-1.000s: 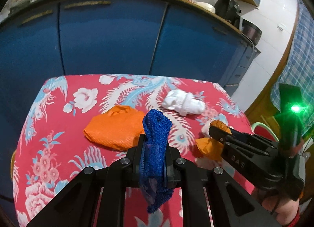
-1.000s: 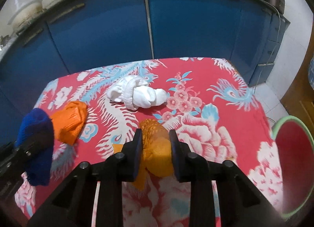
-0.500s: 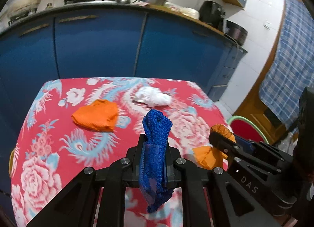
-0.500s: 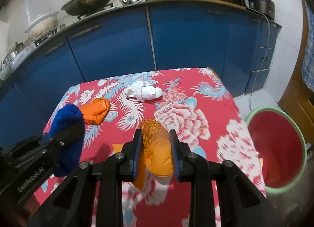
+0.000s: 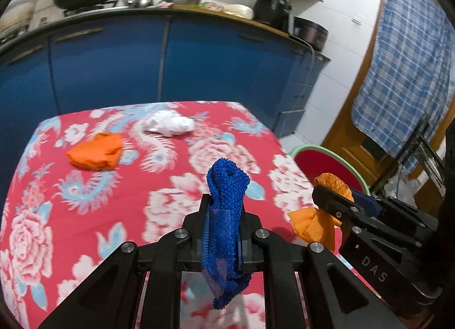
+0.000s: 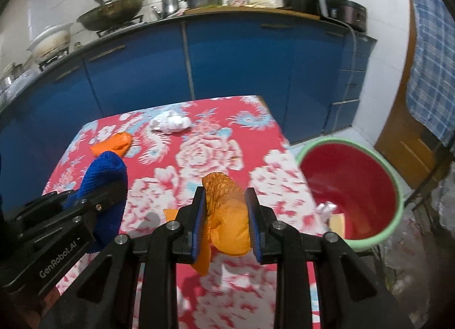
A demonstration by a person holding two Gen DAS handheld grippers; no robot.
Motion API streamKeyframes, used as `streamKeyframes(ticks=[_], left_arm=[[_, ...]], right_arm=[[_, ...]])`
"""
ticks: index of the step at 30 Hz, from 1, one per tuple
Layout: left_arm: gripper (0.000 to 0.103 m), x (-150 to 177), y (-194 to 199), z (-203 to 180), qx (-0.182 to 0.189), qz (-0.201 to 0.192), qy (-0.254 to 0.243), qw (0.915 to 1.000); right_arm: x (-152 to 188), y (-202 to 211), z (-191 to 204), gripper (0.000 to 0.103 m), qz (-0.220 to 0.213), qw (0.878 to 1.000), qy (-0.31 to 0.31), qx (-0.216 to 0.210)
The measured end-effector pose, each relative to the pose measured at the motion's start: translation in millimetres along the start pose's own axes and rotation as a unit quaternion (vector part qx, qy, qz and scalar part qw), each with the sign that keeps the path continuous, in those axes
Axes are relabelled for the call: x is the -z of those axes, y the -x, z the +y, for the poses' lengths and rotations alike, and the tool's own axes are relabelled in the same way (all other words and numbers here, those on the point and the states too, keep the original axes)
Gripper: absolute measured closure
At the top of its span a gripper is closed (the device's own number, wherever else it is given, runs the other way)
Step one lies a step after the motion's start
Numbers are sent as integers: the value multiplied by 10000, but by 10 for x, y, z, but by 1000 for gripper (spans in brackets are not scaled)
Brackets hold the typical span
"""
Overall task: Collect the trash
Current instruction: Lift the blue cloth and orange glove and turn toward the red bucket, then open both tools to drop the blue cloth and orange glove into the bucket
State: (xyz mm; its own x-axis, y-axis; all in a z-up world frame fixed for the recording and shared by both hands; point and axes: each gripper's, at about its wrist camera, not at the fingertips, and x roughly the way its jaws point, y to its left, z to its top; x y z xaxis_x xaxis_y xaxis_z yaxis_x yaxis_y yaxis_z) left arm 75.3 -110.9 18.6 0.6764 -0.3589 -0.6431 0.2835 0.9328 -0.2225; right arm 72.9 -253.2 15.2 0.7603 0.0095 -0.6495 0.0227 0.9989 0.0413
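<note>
Right wrist: orange wad [image 6: 229, 215] clamped inside right gripper [image 6: 225, 216].

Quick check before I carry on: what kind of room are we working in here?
Most likely a home kitchen. A wok and steel pots sit on a counter over blue cabinets, and a table with a red floral cloth stands in front, a red bin beside it.

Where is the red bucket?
In the right wrist view, the red bucket stands on the floor just right of the flowery table, ahead-right of the right gripper.
</note>
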Motion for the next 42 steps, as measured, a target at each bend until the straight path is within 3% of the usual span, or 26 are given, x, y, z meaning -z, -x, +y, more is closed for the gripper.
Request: streamKeyframes(ticks=[13,24,32,42], left_arm=[[89,-122,-287,-838,753,106,-580,9954],[89,-93,-489,-1520,1259,247,-1260,9837],[89,-52,-750,-1624,1226,479,-1331,9823],[89,-226,-1172,-1715,1096,635,-1300,9834]], right_arm=[[52,295,-779,72,-73,9959,-514,741],[202,526,-1355,73,-122,9846,-1147,1314],[240,348,-1607,73,-31,9816,-1417,1276],[147,-112,-1833,73,212,9821,-1429,1210]])
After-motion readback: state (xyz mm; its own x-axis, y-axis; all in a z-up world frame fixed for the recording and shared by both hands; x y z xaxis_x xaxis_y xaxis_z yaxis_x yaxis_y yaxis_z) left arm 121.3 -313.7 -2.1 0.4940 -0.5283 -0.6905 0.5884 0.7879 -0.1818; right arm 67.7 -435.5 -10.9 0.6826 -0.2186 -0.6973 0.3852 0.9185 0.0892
